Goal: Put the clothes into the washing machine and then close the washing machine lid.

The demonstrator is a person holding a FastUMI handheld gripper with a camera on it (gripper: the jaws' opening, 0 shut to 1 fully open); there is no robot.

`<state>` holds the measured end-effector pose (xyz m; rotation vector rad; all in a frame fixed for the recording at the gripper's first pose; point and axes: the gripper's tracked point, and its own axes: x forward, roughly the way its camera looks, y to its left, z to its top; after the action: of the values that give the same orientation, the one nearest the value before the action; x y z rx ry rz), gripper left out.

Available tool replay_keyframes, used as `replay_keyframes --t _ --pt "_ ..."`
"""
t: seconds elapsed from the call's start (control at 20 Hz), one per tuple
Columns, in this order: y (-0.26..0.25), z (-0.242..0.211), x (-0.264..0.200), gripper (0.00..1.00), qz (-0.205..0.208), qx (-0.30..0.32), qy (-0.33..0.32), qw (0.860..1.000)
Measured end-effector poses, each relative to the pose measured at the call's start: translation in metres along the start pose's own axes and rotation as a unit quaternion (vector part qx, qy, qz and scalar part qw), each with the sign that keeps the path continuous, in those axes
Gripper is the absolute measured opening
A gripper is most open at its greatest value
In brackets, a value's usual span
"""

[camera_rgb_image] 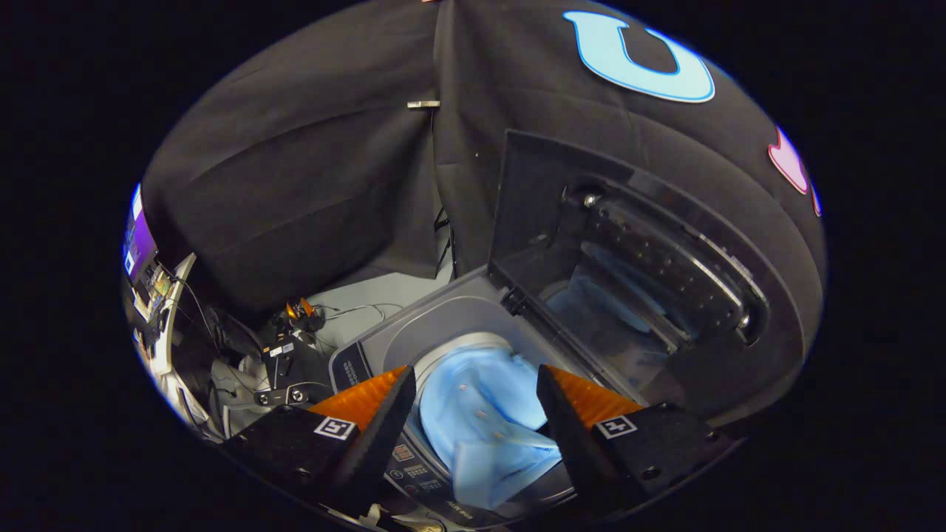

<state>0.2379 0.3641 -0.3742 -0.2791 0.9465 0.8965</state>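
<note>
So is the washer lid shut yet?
No, open: the lid stands raised behind the drum, with the blue shirt inside. The gripper jaws are spread, empty, above it.

Wall: black cloth [310, 192], hung in folds, two panels meeting at a seam with a small clip [423, 105]. Floor [369, 295]: pale grey, with loose cables [355, 310]. Far side: lit screen [138, 244] and cluttered white shelf [166, 325].
</note>
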Motion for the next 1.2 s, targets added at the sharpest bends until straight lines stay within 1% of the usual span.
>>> replay_keyframes --t 0.15,0.3,0.5,0.6,0.75,0.9,1.05,1.2 --pt "0.000 0.013 -0.013 1.00 0.000 0.020 -0.021 1.000" --pt "0.000 0.031 -0.020 1.00 0.009 0.027 -0.056 0.998" --pt "-0.005 0.067 -0.042 1.00 0.001 0.019 -0.138 0.990" --pt "-0.015 0.085 -0.052 1.00 -0.011 0.033 -0.174 0.984" --pt "-0.041 0.103 -0.064 1.00 -0.044 0.070 -0.219 0.972" --pt "-0.073 0.123 -0.082 1.00 -0.084 0.114 -0.264 0.954" --pt "-0.106 0.128 -0.083 1.00 -0.136 0.123 -0.285 0.941" --pt "-0.133 0.127 -0.085 1.00 -0.179 0.137 -0.288 0.931"
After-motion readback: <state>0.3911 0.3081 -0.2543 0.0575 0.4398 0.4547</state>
